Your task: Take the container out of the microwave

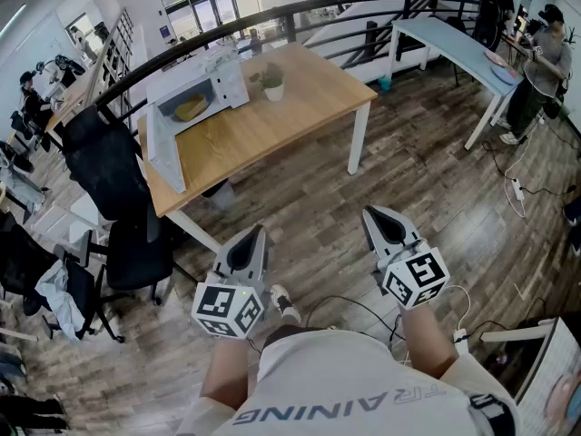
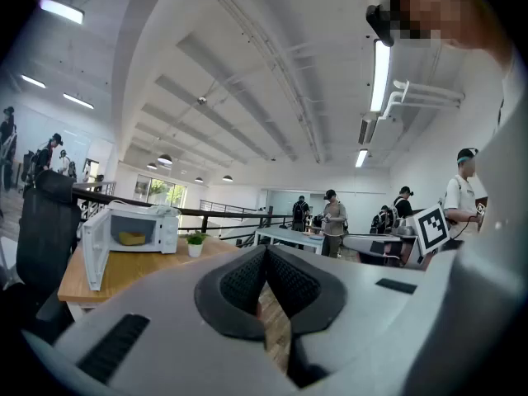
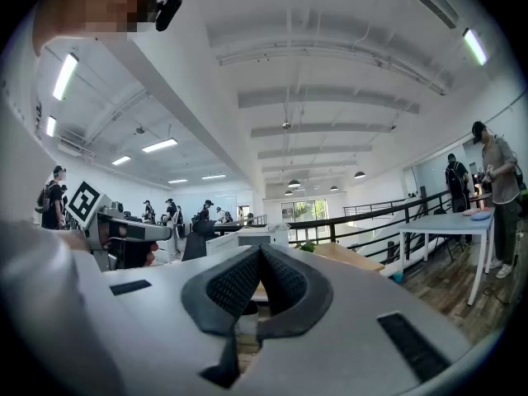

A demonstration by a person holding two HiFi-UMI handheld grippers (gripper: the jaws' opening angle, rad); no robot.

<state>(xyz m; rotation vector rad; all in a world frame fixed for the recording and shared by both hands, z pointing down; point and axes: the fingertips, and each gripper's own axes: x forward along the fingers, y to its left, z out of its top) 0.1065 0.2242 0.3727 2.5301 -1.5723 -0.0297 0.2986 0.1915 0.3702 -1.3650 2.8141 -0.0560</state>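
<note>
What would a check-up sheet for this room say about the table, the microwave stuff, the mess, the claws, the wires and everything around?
Surface: wooden table, mostly bare, well ahead of both claws.
Job's things: white microwave on the table, door swung open; yellow container inside.
Clutter: one small potted plant beside the microwave.
Grippers: left claw shut, empty; right claw shut, empty; both over the floor.
Cables: white cable on the floor at right; dark cable near the person's feet.
Surroundings: black chairs, railing, pale table, people standing.
</note>
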